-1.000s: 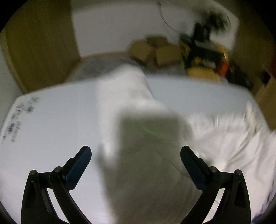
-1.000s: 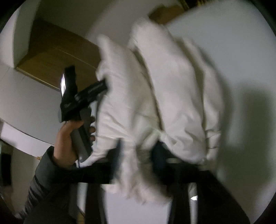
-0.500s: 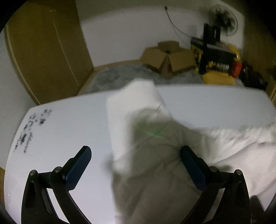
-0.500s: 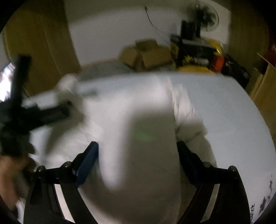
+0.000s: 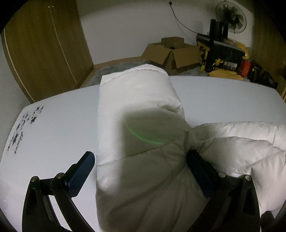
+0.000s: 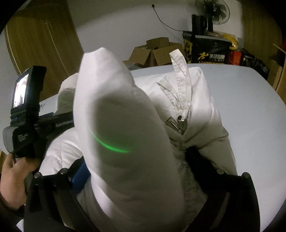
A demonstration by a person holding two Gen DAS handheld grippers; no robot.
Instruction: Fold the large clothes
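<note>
Left wrist view: white puffer jacket point(image 5: 143, 125) lies on the white counter point(image 5: 53, 133), left gripper point(image 5: 141, 171) fingers spread around its sleeve; right gripper point(image 6: 135, 169) fingers have just been opening, jacket between them.

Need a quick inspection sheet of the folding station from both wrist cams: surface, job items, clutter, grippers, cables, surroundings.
Surface: white table, black scribbles near its left edge.
Job's things: white puffer jacket bunched on the table; its zipper pulls show in the right wrist view.
Clutter: nothing seen on the table besides the jacket.
Grippers: left gripper open, straddling a jacket section, left finger clear of the fabric. Right gripper open, its jaws have just been opening, jacket between them. A hand holds the left gripper.
Cables: a black cord hangs down the back wall.
Surroundings: wooden wardrobe, cardboard boxes, black printed box, fan.
</note>
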